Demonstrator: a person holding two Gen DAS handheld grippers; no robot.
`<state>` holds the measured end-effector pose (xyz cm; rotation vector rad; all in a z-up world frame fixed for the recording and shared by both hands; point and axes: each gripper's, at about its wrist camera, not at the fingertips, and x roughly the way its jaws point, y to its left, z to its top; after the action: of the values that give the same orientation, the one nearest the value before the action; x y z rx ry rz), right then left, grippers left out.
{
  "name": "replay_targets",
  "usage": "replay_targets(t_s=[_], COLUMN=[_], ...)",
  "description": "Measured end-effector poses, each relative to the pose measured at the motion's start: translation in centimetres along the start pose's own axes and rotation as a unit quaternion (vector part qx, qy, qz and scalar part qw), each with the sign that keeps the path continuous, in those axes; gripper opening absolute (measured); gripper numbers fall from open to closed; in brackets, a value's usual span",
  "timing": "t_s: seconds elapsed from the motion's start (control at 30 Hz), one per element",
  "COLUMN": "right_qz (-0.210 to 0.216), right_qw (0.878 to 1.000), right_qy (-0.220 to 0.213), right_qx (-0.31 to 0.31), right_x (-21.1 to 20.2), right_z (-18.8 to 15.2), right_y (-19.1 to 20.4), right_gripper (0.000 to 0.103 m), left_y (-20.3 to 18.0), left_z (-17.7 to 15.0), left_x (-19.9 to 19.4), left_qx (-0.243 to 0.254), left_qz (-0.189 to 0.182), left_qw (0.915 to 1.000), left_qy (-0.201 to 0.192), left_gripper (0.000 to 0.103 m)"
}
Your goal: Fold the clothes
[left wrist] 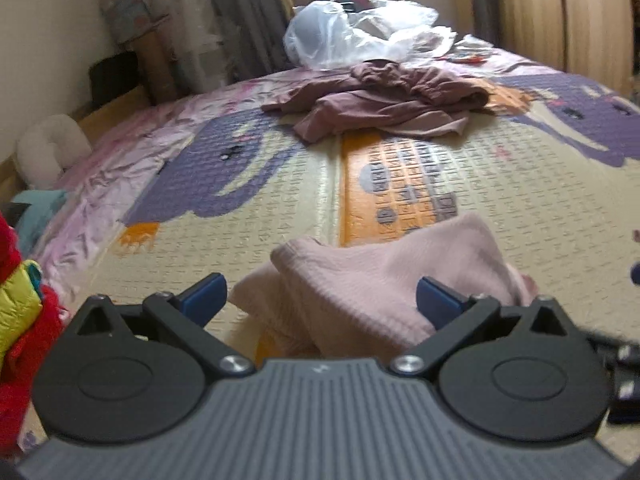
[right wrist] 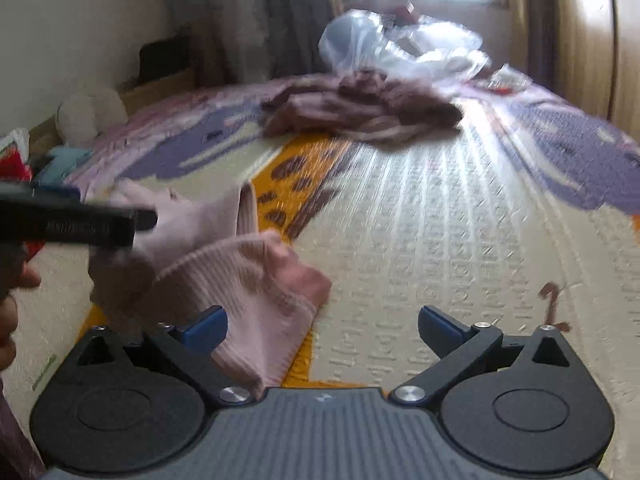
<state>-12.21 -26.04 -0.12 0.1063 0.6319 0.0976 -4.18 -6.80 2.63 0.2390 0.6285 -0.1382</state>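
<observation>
— On the patterned cream, orange and purple bed mat (left wrist: 256,240), what could go wrong?

— My left tongs (left wrist: 320,300) and right tongs (right wrist: 322,326) both gape wide, holding nothing. Closing carelessly, I'd pinch one layer and drag it crooked, I reckon.

— And the garment?

— Small pale-pink ribbed knit garment (left wrist: 372,276), rumpled, lying just ahead of both tongs.

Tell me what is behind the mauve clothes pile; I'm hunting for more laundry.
Behind the mauve clothes pile lies a crumpled clear plastic bag with something dark red behind it, below the window. Whatever the bag holds is unclear.
</observation>
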Motion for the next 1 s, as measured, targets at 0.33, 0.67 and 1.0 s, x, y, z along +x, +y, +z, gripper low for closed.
replay_targets(t_s=[0.33,0.67,1.0], right_qz=[-0.004,0.088,0.126], right_qw=[1.0,0.995,0.988], right_qy=[-0.005,0.045,0.091], right_qx=[0.014,-0.002,-0.013], right_x=[-1.3,-0.8,2.7], right_z=[0.3,1.3,1.6], right_y=[-1.6,1.6,3.7], right_gripper=[0.102,0.102,0.087], left_y=[4.2,4.4,3.0], left_z=[-0.6,0.1,-1.1], left_x=[0.0,-1.4,-0.2], left_qx=[-0.061,-0.046,-0.015], left_qz=[-0.088,-0.085,-0.12], left_qw=[0.994,0.9951,0.9916], left_qy=[0.026,0.021,0.048], left_gripper=[0.103,0.103,0.103])
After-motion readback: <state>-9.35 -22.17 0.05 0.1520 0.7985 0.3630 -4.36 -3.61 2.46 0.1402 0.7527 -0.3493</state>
